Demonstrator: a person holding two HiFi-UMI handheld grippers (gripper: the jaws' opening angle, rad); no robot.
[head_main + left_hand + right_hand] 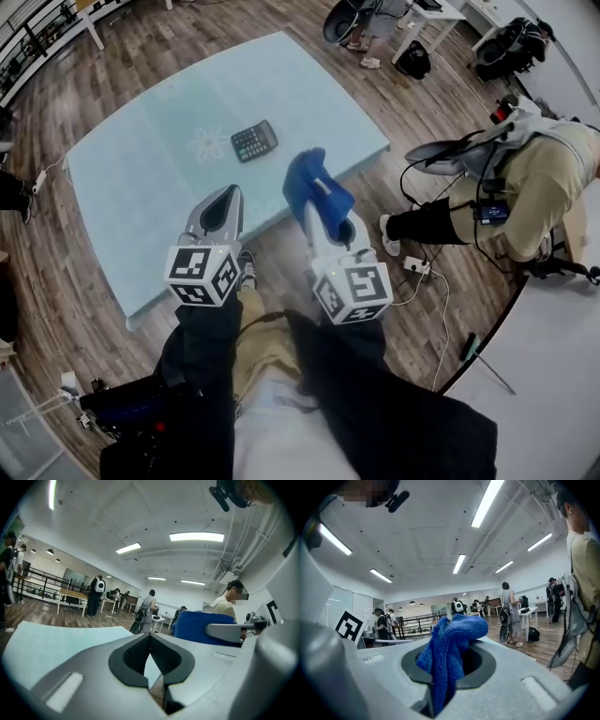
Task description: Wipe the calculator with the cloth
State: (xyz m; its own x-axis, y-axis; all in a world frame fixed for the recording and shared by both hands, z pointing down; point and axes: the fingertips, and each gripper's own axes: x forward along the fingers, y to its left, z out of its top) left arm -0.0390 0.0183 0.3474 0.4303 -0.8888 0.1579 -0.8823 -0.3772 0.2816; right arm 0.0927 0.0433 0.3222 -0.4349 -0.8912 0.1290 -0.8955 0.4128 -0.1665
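A pale blue table is seen from above, with both grippers shown at its near edge. The right gripper is clamped on the blue cloth, which is bunched up past the jaws. The left gripper is closed at its tips, with nothing held. The calculator is laid flat near the table's middle, apart from both grippers.

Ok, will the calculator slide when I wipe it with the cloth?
Probably: the calculator looks small, flat and light, lying loose on the smooth table, so a sideways stroke may push it. Being flat, it shouldn't tip or roll. The empty left gripper could perhaps steady it.
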